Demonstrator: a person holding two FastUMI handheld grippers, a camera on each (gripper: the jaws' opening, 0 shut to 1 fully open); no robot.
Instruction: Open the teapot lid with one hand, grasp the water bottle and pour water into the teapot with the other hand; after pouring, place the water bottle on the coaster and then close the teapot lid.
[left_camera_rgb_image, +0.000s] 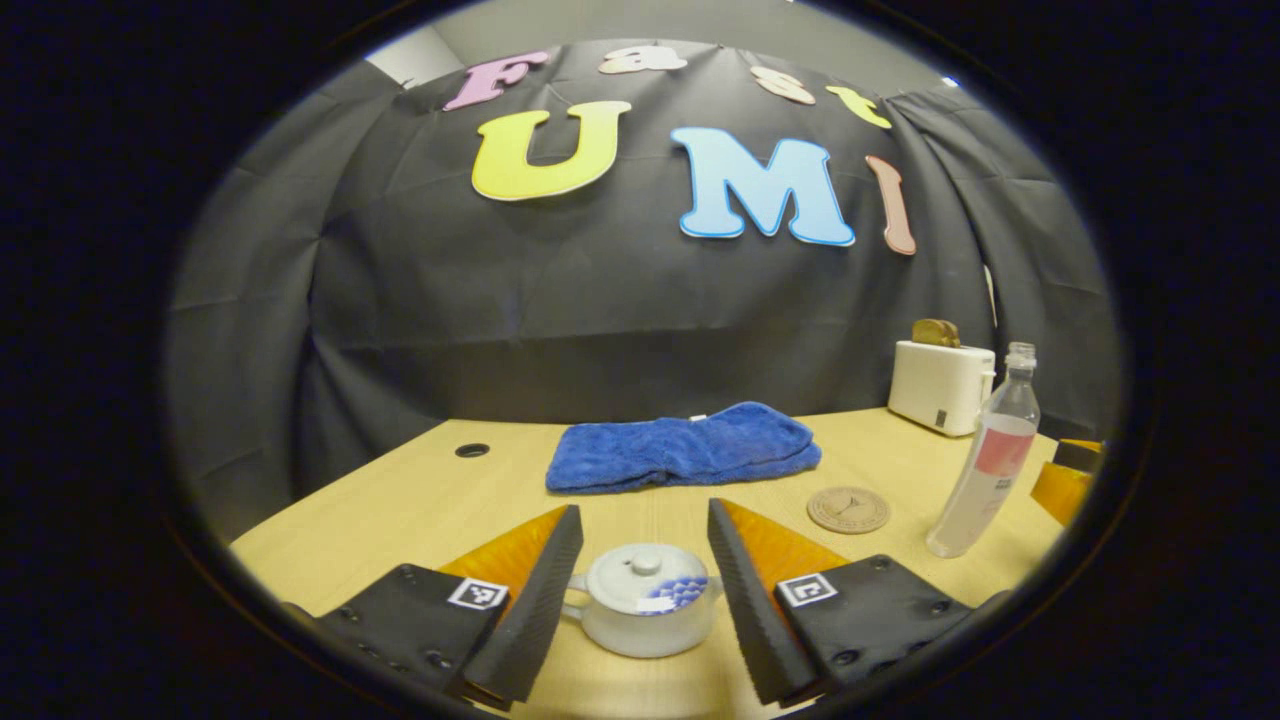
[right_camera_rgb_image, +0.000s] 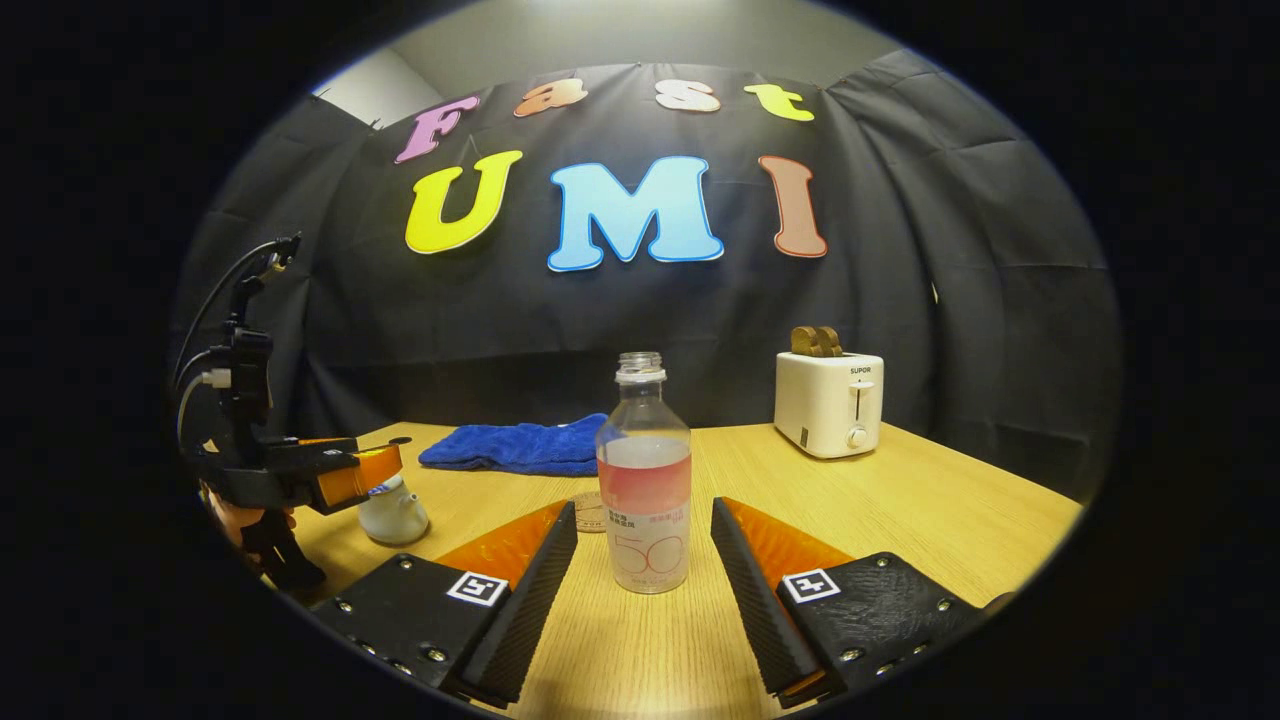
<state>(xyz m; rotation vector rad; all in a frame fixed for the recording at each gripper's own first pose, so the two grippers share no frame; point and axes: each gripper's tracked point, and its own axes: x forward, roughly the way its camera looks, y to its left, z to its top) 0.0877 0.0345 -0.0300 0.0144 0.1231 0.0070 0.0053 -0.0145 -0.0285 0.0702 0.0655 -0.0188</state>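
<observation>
A white teapot (left_camera_rgb_image: 645, 600) with a blue pattern stands on the wooden table, its lid (left_camera_rgb_image: 645, 572) on. My left gripper (left_camera_rgb_image: 643, 507) is open, one finger on each side of the pot and neither touching it. In the right gripper view, a clear uncapped water bottle (right_camera_rgb_image: 645, 490) with a pink label stands upright between the open fingers of my right gripper (right_camera_rgb_image: 644, 505), with gaps on both sides. A round coaster (left_camera_rgb_image: 848, 509) lies between the teapot and the bottle (left_camera_rgb_image: 985, 455). From the right gripper view, the left gripper (right_camera_rgb_image: 385, 468) hovers at the teapot (right_camera_rgb_image: 393, 515).
A folded blue towel (left_camera_rgb_image: 685, 445) lies mid-table toward the back. At the back right stands a white toaster (right_camera_rgb_image: 828, 400) with toast in it. The tabletop has a cable hole (left_camera_rgb_image: 472, 450) at the back left. The right gripper (left_camera_rgb_image: 1070, 470) shows at the left gripper view's right edge.
</observation>
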